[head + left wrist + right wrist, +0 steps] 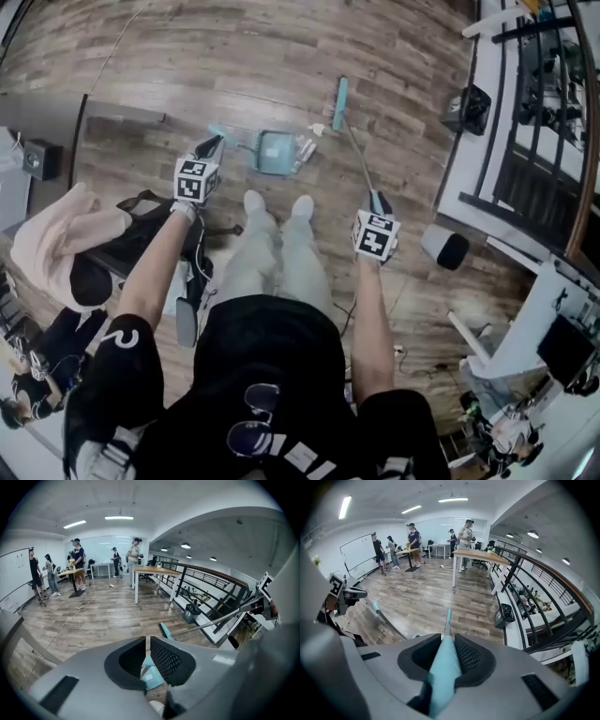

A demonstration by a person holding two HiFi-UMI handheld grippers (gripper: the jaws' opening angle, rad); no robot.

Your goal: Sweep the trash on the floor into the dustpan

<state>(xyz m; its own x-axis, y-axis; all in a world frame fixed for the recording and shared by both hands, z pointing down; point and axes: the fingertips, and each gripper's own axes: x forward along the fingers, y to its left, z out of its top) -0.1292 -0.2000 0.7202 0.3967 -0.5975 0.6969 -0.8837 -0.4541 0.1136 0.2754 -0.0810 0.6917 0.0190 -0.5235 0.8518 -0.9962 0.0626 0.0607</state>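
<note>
A teal dustpan stands on the wood floor just ahead of the person's shoes, its long handle leaning left. Pale bits of trash lie at its right edge. My left gripper hangs close by the handle's top; in the left gripper view its jaws stand almost together with only a thin slit and nothing in it, the dustpan far below. My right gripper is shut on the broom's teal grip. The broom head rests on the floor beyond the pan.
A black chair draped with pink cloth stands at the left. On the right are a black bin, a dark railing and a grey cylinder. Several people stand at tables far across the room.
</note>
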